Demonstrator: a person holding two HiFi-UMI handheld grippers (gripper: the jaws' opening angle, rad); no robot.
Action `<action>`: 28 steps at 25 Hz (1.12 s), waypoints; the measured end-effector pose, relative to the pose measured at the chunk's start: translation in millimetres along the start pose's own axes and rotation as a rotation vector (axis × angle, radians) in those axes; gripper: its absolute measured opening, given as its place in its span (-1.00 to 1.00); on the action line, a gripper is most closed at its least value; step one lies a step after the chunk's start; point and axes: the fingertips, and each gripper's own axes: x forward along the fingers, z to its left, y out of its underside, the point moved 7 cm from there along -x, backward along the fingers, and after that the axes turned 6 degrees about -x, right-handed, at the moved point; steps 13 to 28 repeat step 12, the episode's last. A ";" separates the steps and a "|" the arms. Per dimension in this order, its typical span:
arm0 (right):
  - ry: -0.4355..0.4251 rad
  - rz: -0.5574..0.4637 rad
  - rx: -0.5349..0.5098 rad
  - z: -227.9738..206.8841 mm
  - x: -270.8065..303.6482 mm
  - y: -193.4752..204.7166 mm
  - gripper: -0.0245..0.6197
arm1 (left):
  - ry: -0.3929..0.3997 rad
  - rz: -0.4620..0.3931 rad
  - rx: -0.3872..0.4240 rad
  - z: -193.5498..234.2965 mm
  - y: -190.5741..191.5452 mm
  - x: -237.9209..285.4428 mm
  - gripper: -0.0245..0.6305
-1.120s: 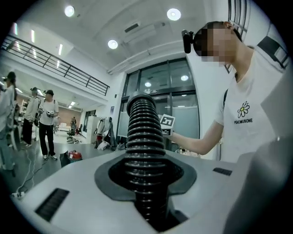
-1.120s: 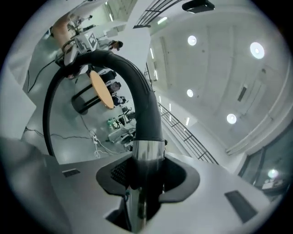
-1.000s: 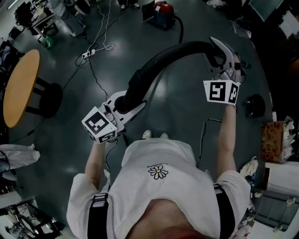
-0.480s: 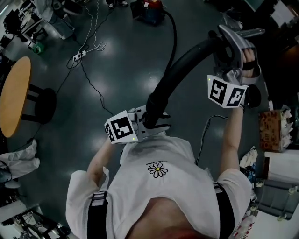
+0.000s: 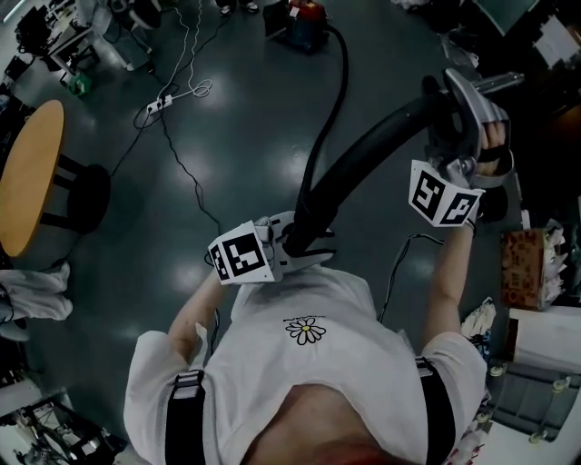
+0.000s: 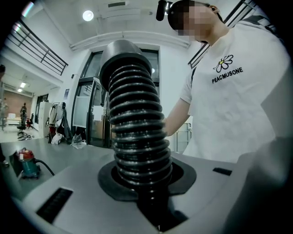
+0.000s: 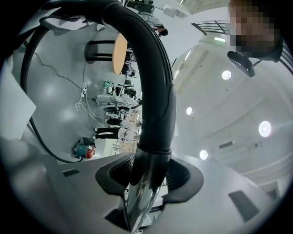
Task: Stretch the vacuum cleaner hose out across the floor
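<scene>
Black ribbed vacuum hose point(image 5: 363, 154) runs from the red vacuum cleaner point(image 5: 304, 23) on the far floor to the left gripper point(image 5: 304, 250) before the chest, then arcs right to the right gripper point(image 5: 454, 118). Round wooden table point(image 5: 32, 173) far left, white power strip point(image 5: 156, 106) between it and the cleaner.

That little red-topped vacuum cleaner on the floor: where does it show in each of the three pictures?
Head view: the vacuum cleaner sits at the top edge, near the middle.
Left gripper view: small, at the lower left.
Right gripper view: small, at the lower left.
Shared landmark: the black hose, large in both gripper views.
</scene>
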 end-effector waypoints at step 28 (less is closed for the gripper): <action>-0.007 -0.031 0.002 11.3 1.8 -1.0 -0.40 | -0.077 0.002 -0.012 10.6 4.4 -14.6 -0.61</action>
